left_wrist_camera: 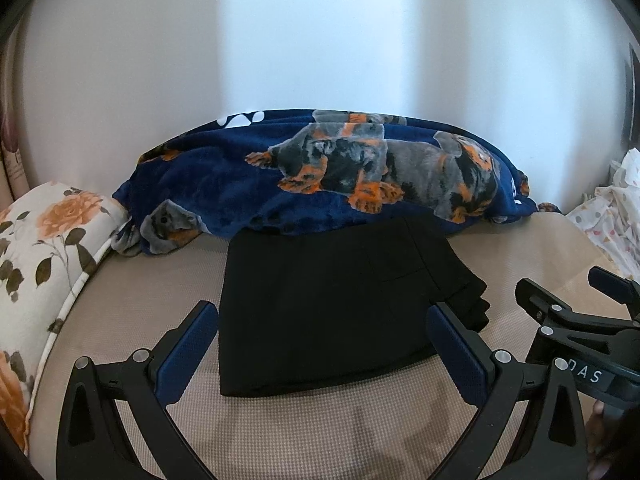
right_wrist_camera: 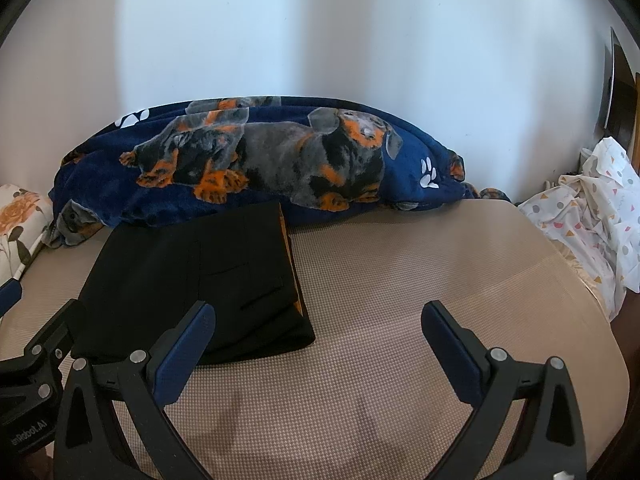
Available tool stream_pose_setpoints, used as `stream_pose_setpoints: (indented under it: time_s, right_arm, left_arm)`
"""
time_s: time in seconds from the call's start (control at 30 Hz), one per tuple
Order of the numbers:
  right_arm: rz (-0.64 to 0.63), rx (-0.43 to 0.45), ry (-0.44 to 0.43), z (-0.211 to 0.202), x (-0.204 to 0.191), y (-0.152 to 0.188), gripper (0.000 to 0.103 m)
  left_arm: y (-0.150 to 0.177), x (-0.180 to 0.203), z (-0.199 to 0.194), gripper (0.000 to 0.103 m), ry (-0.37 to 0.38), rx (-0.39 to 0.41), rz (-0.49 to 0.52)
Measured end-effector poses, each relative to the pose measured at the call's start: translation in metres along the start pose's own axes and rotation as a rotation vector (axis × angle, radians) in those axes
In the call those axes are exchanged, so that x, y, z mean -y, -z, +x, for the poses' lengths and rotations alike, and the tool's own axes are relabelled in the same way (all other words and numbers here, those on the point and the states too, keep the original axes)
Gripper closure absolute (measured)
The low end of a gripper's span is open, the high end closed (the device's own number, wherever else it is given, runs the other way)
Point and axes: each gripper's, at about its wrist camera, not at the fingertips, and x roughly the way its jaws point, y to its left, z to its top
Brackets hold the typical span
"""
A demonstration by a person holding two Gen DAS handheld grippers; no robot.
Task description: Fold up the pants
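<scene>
— Pants (left_wrist_camera: 320, 312), black, folded into a flat rectangular packet on the beige woven bed surface (left_wrist_camera: 320, 420). See them the same way from your side?

— Yes. From the right wrist camera the pants (right_wrist_camera: 192, 288) lie left of centre, with their far edge touching or just short of the navy dog-print blanket (right_wrist_camera: 248, 160) bunched along the white wall (right_wrist_camera: 320, 32). A thin orange strip shows along their right edge; I think it is lining or an inner layer, though the view is too dark there to be sure.

— What about the claws?

— The right gripper (right_wrist_camera: 318, 334) hangs above the mat with its blue-padded fingers (right_wrist_camera: 188, 356) spread wide, nothing between them. Its left finger overlaps the near right corner of the pants in the picture, but I cannot tell whether it touches the cloth.

— Same on the left. The left gripper (left_wrist_camera: 322, 334) is spread wide too, holding nothing, with the near edge of the pants showing between its two fingers. The right gripper (left_wrist_camera: 580, 320) is visible at the right edge of my view, just beside the folded stack.

— Anything around the edges?

— A floral pillow (left_wrist_camera: 44, 248) sits at the left side of the bed, and a crumpled white sheet with coloured shapes (right_wrist_camera: 592, 216) is heaped at the right.
</scene>
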Motion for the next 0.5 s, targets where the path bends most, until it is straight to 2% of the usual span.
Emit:
stream_pose_setpoints:
  time_s: [0.17,0.5]
  right_arm:
    - [0.000,-0.003,0.000,0.002,-0.001,0.001,0.001]
    - [0.002,-0.025,-0.003,0.015,-0.002,0.005,0.001]
  left_arm:
    - [-0.001,0.002,0.007,0.000,0.023,-0.028,0.000]
    - [-0.004,0.010,-0.005,0.000,-0.044,0.038,0.021]
